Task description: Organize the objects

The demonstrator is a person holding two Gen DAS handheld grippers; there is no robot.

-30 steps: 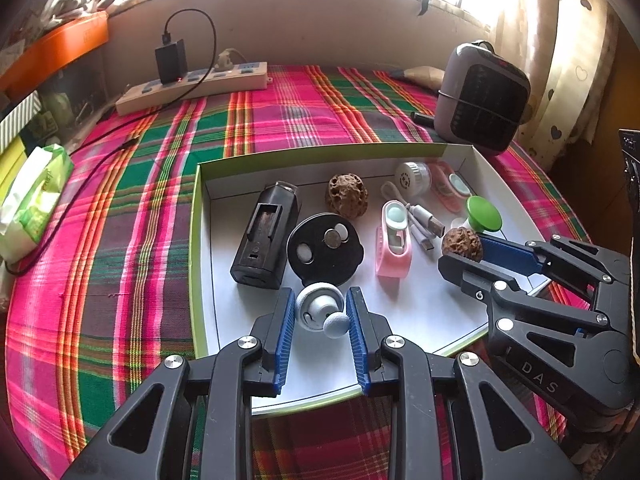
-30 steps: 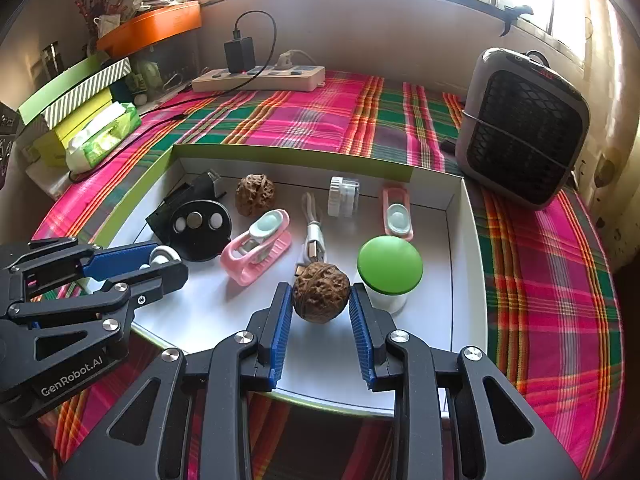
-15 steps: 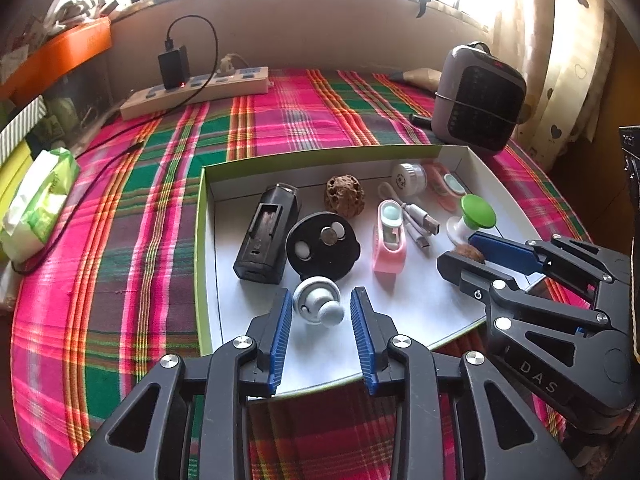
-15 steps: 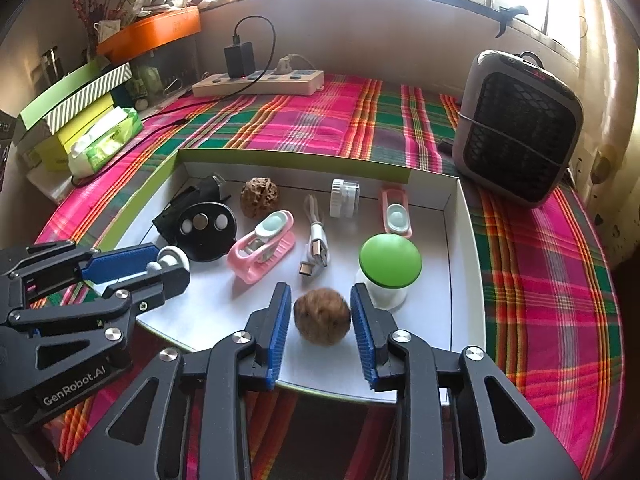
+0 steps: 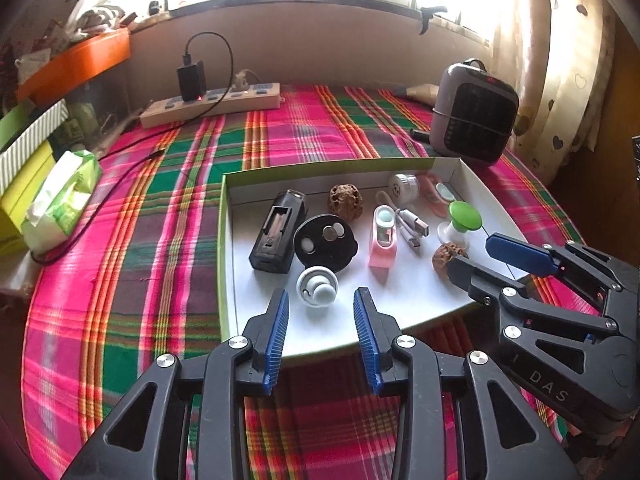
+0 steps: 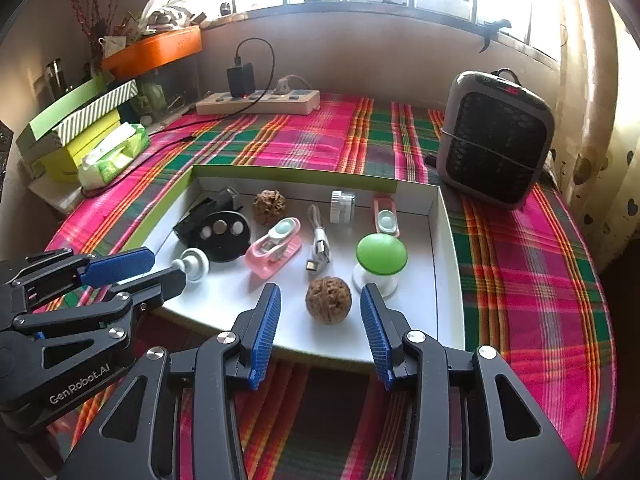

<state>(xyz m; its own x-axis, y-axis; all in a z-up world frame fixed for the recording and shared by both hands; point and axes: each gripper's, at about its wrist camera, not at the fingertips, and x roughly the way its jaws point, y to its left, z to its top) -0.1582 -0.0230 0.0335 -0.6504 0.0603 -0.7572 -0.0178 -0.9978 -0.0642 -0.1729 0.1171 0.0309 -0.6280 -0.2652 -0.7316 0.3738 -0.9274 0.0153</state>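
Observation:
A white tray with a green rim (image 5: pixel 224 240) (image 6: pixel 448 248) lies on the plaid cloth and holds several small objects. My left gripper (image 5: pixel 322 320) is open at the tray's near edge, with a white round earbud-like piece (image 5: pixel 318 286) lying free just ahead of its fingers. My right gripper (image 6: pixel 320 316) is open, with a brown walnut (image 6: pixel 329 300) lying free on the tray between its fingertips. The walnut also shows in the left wrist view (image 5: pixel 446 254). A green-capped white knob (image 6: pixel 381 258) stands beside the walnut.
The tray also holds a black box (image 5: pixel 276 232), a black disc (image 5: pixel 326 242), a pink clip (image 5: pixel 383 234), a USB cable (image 5: pixel 412 226), and a second walnut (image 5: pixel 346 200). A grey heater (image 6: pixel 496 140) stands back right, a power strip (image 6: pixel 260 100) at the back, and a tissue pack (image 6: pixel 114 154) at left.
Both grippers opened and let go: the left released the white piece, the right released the walnut. Both drew back toward the tray's near edge.

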